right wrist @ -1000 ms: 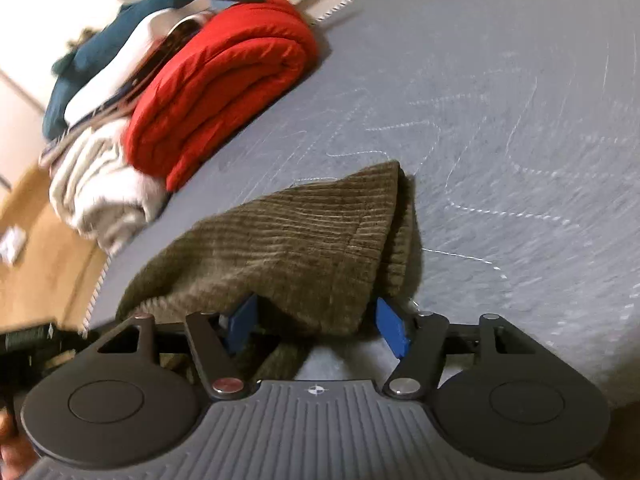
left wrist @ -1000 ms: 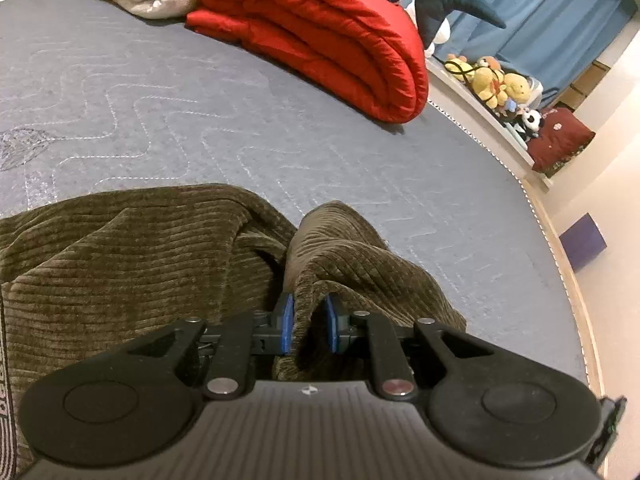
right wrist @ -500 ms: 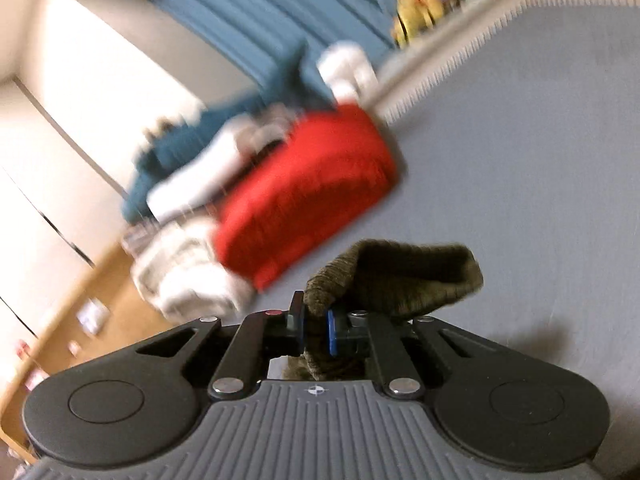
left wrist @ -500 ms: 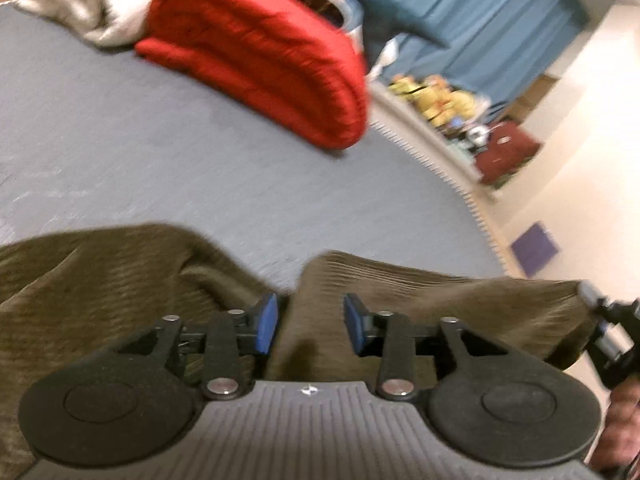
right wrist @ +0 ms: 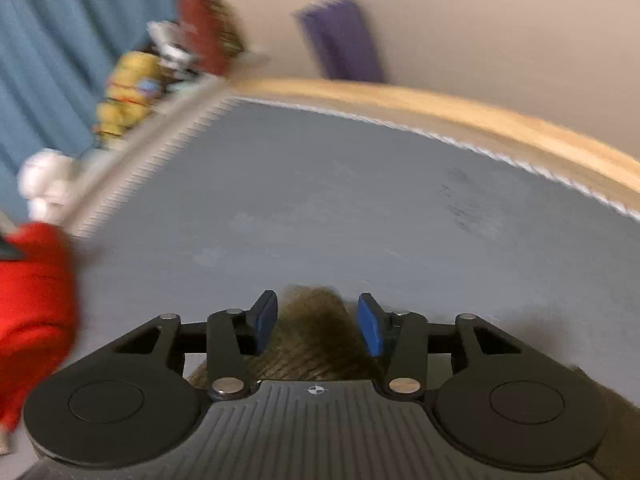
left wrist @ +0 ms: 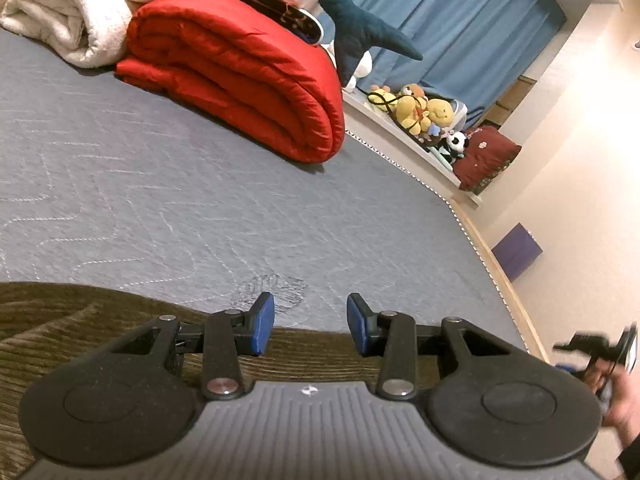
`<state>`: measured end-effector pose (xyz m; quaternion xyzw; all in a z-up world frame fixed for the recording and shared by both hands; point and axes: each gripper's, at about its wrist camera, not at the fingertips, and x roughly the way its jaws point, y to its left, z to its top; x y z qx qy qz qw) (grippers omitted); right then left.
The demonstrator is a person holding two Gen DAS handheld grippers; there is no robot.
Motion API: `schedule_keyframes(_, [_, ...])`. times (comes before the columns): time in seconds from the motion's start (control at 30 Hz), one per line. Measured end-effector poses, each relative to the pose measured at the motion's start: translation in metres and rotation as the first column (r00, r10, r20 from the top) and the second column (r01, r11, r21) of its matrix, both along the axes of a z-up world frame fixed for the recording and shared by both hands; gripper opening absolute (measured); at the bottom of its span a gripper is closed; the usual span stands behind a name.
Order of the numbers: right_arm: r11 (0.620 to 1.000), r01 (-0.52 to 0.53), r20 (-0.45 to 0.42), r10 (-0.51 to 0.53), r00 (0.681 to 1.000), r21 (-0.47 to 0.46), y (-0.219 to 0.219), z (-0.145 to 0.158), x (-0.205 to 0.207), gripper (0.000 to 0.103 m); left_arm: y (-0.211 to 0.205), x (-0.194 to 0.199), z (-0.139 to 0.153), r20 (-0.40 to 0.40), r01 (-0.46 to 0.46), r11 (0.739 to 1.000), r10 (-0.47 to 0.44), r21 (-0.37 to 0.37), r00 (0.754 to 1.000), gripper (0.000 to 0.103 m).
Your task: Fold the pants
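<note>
A: The olive corduroy pants (left wrist: 60,328) run off the left wrist view's left edge and under the gripper body.

B: The right wrist view is motion-blurred; the stuffed toys (right wrist: 132,88) smear, and the red quilt (right wrist: 36,312) is cropped.

Left claw (left wrist: 310,322) gapes empty; right claw (right wrist: 317,322) has just been opening.

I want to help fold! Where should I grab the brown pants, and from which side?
Grab the pants by the straight folded edge lying flat on the grey bed cover, just below the open left gripper. Probably come down from above at the bare-cover side, since that edge is clear and easy to pinch.
</note>
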<state>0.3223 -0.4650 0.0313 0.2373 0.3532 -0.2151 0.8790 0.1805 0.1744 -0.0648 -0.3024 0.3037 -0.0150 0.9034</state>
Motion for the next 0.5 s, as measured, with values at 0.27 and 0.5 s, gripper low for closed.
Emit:
schedule_keyframes(0.27, [0.972,-0.101,-0.024,0.108,0.994,0.212,0.019,-0.118,-0.054,0.048,-0.015,0.001,-0.017,-0.072,0.150,0.988,-0.147,0.046,0.987,0.039])
schedule_keyframes(0.5, [0.949,0.007,0.039,-0.020,0.999,0.315,0.007,-0.138,-0.053,0.051,-0.081,0.017,-0.049,-0.224,0.423,0.900,-0.393,0.108,0.892,0.038])
